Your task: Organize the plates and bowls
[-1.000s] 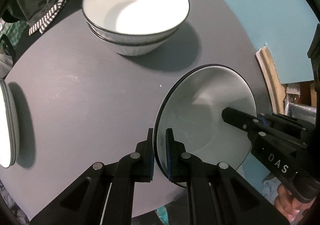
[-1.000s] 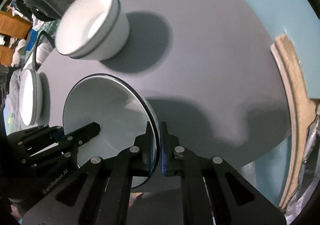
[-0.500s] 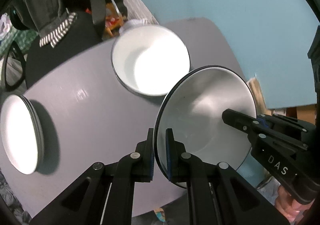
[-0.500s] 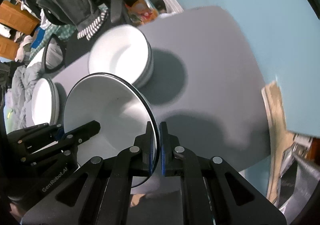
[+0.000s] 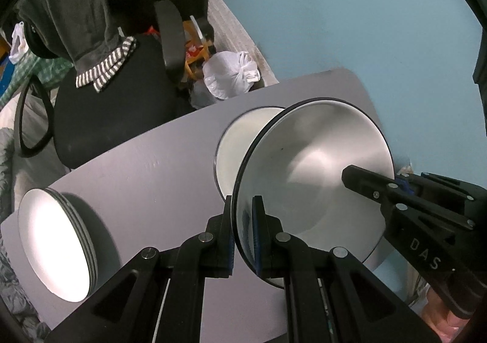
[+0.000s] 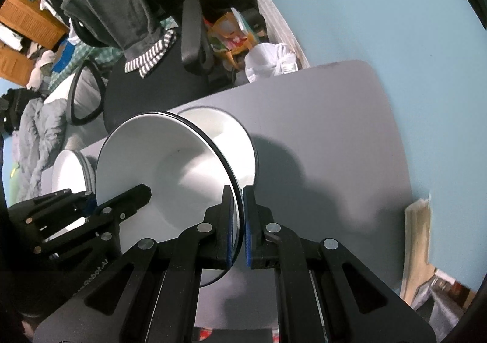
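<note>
Mid-carry: left hand-held gripper (image 5: 243,233) and right hand-held gripper (image 6: 239,227), both clamped on opposite rims of the white dark-rimmed ceramic bowl (image 5: 316,181), held above the grey surface (image 5: 152,178). Next, probably: lower it squarely into the stacked white bowls (image 5: 234,148), then release.

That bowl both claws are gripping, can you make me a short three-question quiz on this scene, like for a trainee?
1. True or false: only the left gripper holds the lifted bowl.
2. What sits behind the lifted bowl on the grey table: A) a cup, B) stacked bowls, C) a pan?
3. Fill in: the stacked plates lie near the table's ____ edge in the left wrist view.

Key: 1 false, the right gripper clamps the rim too; 2 B; 3 left.
</note>
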`<action>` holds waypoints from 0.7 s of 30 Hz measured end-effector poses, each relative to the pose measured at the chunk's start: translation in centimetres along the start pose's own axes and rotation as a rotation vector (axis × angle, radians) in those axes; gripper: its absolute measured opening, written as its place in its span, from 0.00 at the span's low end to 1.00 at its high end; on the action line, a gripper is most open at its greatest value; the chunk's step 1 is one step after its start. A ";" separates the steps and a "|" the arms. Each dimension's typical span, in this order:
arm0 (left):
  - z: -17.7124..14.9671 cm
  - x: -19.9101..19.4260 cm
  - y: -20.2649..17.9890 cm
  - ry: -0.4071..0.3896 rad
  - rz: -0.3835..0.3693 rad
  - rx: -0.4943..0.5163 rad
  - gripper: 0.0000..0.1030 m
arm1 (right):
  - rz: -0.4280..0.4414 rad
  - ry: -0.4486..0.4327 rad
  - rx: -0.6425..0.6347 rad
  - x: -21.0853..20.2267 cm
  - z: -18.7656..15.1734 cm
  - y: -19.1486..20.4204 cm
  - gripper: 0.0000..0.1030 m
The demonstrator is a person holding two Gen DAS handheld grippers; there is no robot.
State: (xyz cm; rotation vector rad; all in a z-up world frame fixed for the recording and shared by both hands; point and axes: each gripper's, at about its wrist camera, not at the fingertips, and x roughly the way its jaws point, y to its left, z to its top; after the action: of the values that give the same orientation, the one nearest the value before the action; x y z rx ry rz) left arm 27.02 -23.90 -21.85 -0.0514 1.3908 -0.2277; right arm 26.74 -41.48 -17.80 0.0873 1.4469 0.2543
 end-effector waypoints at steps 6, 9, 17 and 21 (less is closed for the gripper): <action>1.1 1.5 0.5 0.014 0.038 0.006 0.09 | 0.004 0.050 0.011 1.8 1.3 0.0 0.06; 1.3 2.1 0.5 0.028 0.050 0.011 0.09 | 0.006 0.070 0.022 2.4 1.6 -0.1 0.06; 1.7 3.4 0.6 0.053 0.069 0.008 0.10 | -0.026 0.105 0.028 3.6 2.2 -0.2 0.06; 1.9 3.7 0.5 0.051 0.080 0.021 0.11 | -0.035 0.114 0.035 3.7 2.4 -0.1 0.07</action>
State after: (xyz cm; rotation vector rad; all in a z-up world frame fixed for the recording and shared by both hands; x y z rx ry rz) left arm 29.50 -24.25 -25.21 0.0273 1.4382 -0.1779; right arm 29.54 -40.51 -21.10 0.0770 1.5648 0.2076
